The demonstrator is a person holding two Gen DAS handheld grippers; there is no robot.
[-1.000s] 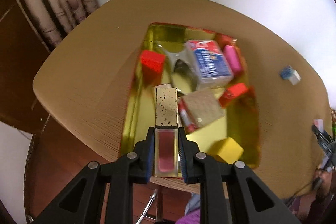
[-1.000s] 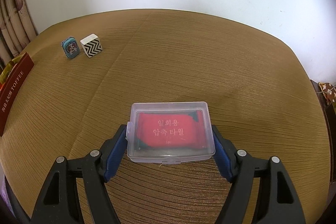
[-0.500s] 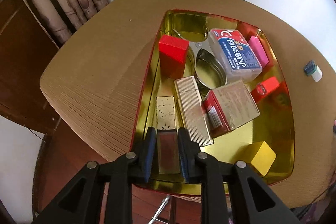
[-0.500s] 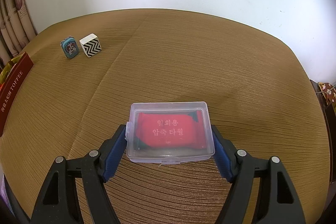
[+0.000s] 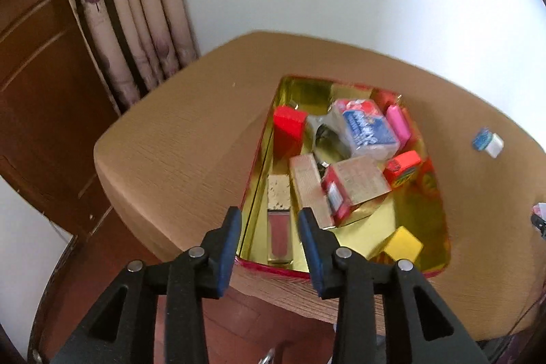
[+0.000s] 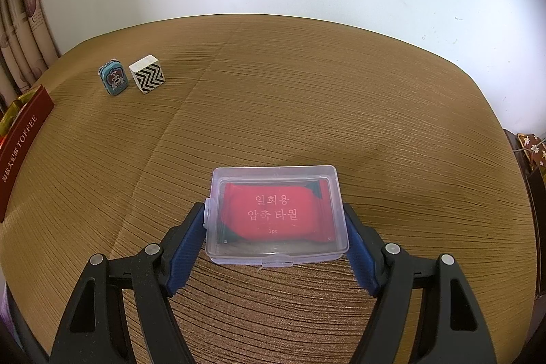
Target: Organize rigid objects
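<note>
My left gripper (image 5: 269,220) is open and raised above the near end of a gold tin with a red rim (image 5: 259,159). A slim lip gloss tube with a gold-flecked cap (image 5: 279,220) lies in the tin along its left wall, between my fingers but below them. The tin also holds a red box (image 5: 288,125), a blue-labelled clear case (image 5: 365,128), a pink item (image 5: 397,121), a ribbed beige case (image 5: 309,190), a yellow block (image 5: 402,243) and others. My right gripper (image 6: 276,224) is shut on a clear plastic box with a red packet inside (image 6: 276,217), resting on the table.
A small blue tin (image 6: 113,81) and a zigzag-patterned cube (image 6: 147,77) sit at the far left of the brown tablecloth (image 6: 307,91). The tin's red side (image 6: 20,145) shows at the left edge. Curtains (image 5: 129,23) and a wooden door (image 5: 41,91) stand left of the table.
My left gripper has opened and let go of the lip gloss tube, which now lies in the tin, and has pulled back and up. The right gripper has not moved.
</note>
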